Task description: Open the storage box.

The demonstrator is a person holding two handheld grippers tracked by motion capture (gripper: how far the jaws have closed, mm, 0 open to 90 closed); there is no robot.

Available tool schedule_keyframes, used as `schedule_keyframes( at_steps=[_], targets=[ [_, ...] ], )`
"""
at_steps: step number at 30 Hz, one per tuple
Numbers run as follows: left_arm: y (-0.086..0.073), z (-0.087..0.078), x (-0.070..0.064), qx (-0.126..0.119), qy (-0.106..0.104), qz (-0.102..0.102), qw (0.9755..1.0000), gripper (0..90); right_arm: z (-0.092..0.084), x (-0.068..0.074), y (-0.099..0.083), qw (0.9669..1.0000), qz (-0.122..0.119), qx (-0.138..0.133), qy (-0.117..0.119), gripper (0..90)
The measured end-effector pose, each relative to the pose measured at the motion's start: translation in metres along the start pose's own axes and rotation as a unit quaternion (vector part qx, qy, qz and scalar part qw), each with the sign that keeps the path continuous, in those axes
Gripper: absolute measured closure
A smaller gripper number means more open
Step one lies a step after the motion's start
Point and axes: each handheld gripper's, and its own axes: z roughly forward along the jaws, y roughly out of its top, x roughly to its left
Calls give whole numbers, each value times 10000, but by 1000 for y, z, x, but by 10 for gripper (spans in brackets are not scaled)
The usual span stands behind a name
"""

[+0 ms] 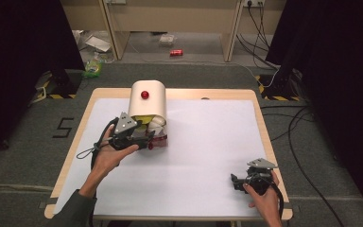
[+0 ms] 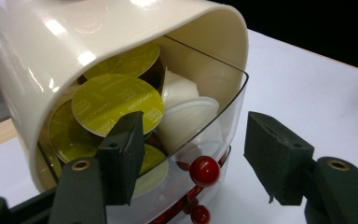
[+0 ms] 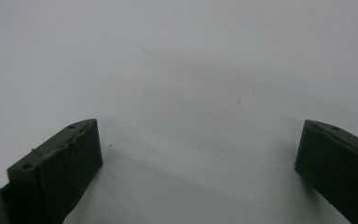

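Jaws: left gripper (image 2: pixel 200 154) half-open, straddling red knob (image 2: pixel 204 171), gripping nothing | capsule dispenser (image 1: pixel 147 101) far-left on table (image 1: pixel 208 142), drawer front facing left jaws | right gripper (image 1: pixel 246 182) wide open, empty, near-right, well apart

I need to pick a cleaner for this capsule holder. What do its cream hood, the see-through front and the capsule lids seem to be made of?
Cream hood: probably glossy moulded plastic, with sharp light reflections on its curve.
See-through front: likely clear acrylic or similar plastic, since the capsules show through it.
Green capsule lids: thin matt printed foil or film, by their look.
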Motion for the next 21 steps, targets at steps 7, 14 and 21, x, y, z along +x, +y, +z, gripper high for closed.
schedule_keyframes(
  at_steps=[7,14,21],
  targets=[
    [0,-6,-4,-28,-8,48,10000,375,0,0,0,10000,-1,1,-1,7],
    [-1,-12,-7,63,-104,77,9999,374,0,0,0,10000,-2,0,-1,7],
    [-2,-16,-10,141,-193,101,9997,372,0,0,0,10000,-2,0,-1,7]
  ],
)
